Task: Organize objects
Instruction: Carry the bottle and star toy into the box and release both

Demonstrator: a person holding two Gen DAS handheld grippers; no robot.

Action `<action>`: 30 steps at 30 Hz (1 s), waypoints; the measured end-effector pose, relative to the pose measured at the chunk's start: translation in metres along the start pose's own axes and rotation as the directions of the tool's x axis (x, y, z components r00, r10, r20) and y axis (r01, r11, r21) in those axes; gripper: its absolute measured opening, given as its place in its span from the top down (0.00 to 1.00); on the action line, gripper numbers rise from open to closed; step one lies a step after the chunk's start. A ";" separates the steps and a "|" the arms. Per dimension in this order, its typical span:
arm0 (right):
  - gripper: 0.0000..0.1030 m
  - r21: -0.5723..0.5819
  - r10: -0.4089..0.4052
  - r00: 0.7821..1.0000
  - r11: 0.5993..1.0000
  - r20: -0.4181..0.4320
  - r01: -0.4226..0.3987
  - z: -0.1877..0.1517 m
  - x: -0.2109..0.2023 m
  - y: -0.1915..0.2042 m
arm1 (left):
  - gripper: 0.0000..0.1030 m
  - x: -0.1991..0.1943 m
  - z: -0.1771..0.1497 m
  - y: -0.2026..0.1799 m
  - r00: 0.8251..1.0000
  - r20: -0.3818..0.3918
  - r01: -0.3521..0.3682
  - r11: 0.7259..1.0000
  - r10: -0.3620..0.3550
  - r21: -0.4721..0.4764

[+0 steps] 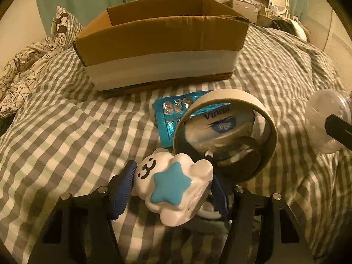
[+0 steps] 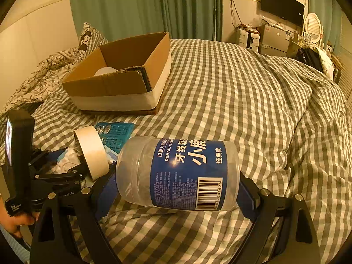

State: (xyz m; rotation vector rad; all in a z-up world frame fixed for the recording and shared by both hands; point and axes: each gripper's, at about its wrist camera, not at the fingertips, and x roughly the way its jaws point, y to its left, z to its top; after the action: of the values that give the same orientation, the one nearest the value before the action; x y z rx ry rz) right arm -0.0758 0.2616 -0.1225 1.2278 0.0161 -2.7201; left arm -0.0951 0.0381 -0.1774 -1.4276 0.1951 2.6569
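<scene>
Right now the left claw [image 1: 173,189] is clamped on a white bear figure [image 1: 173,187] with a blue star on its front, its blue pads pressing the toy from both sides just above the checked bedspread [image 1: 66,132]. Just beyond the toy a roll of white tape [image 1: 226,132] stands on edge, tilted, and through its ring a small tissue pack [image 1: 220,125] with blue print shows. A teal blister card [image 1: 173,114] lies flat behind the roll, partly covered by it. Farther back an open cardboard box [image 1: 162,44], brown above and white below, sits on the bed.

Over on the other side, the right claw [image 2: 178,176] holds a clear floss jar [image 2: 178,173] with a blue label and a barcode, lying sideways between the pads and raised above the bedspread [image 2: 242,99]. From this view the tape roll [image 2: 92,151] and blister card [image 2: 116,134] sit to the left of the jar, beside the left claw's black frame, and the box [image 2: 123,77] lies beyond them with something pale inside. Green curtains [image 2: 140,6] hang behind the bed, and a dark screen [image 2: 281,5] is mounted on the far wall.
</scene>
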 end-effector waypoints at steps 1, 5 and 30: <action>0.12 0.000 -0.001 1.000 1.000 0.002 0.001 -0.001 -0.002 0.000 | 0.36 -0.004 -0.001 -0.001 1.000 0.003 0.000 1.000 0.000 0.003; 0.12 -0.001 -0.009 1.000 1.000 0.024 0.009 -0.001 -0.016 0.001 | 0.36 -0.028 -0.005 -0.003 0.999 0.041 0.025 1.000 -0.025 0.005; 0.12 -0.156 0.078 0.953 0.987 0.294 -0.033 0.105 -0.120 0.060 | 0.36 -0.178 0.111 0.053 0.903 0.424 0.109 0.992 -0.074 -0.060</action>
State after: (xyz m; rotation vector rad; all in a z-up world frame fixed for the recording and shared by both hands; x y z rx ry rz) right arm -0.0668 0.2108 0.0404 0.7564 0.1444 -2.7670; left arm -0.0970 -0.0029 0.0353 -0.8179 -0.0252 2.8384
